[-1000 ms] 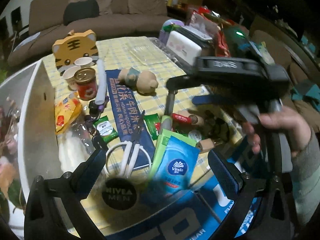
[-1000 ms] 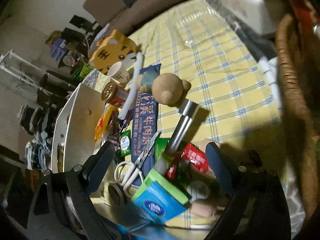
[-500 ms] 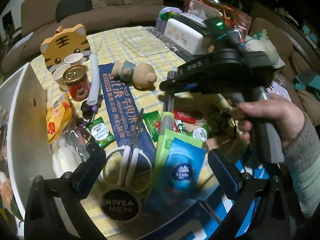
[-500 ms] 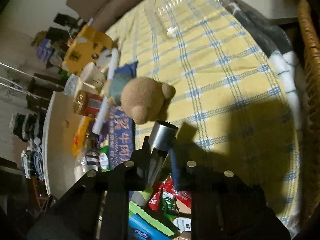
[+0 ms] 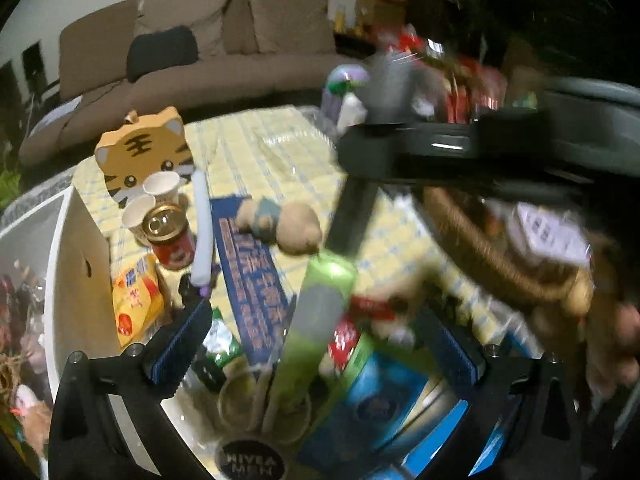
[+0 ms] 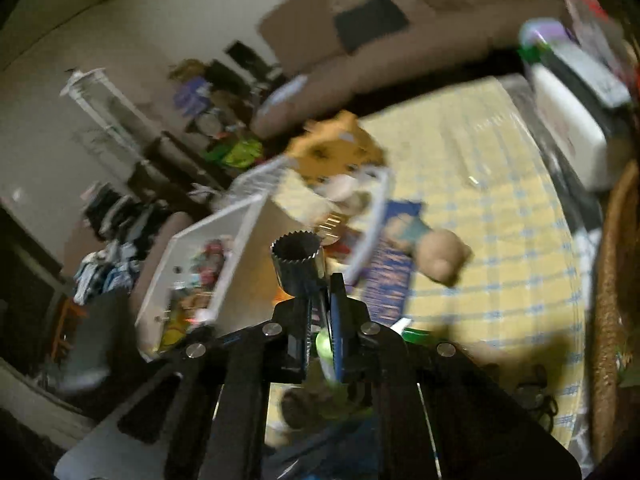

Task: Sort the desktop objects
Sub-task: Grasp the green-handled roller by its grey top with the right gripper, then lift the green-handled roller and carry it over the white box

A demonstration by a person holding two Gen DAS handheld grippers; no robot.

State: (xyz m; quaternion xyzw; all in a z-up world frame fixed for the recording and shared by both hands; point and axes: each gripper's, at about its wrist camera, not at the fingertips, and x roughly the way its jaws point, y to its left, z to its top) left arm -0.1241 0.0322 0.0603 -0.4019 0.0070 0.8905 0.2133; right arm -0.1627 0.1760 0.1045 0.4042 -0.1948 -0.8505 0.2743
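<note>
1. Though the left wrist view is blurred, the left gripper [image 5: 316,344] shows both blue-padded fingers spread wide with nothing between them, low over the near edge of the checked tablecloth [image 5: 256,152].
2. Beyond it, the right gripper [image 5: 356,216] reaches in from the right side and pinches the dark upper part of a long torch-like tool [image 5: 320,304] with a green and grey body, which hangs tilted above the clutter of scissors [image 5: 244,396], tissue pack [image 5: 380,396] and snack sachets.
3. Toward the left edge stand a red can [image 5: 170,236], paper cups [image 5: 160,184] and a tiger-face box [image 5: 144,156]; a white bin [image 5: 72,280] sits just off that edge.
4. From the right wrist view, the right gripper [image 6: 320,312] has its fingers pressed together on the tool [image 6: 298,264], whose toothed metal head sticks out past the fingertips.
5. Judging by its look, the tool is stiff, smooth and fairly weighty at the head, so it could swing; a hold nearer mid-body seems steadier.
</note>
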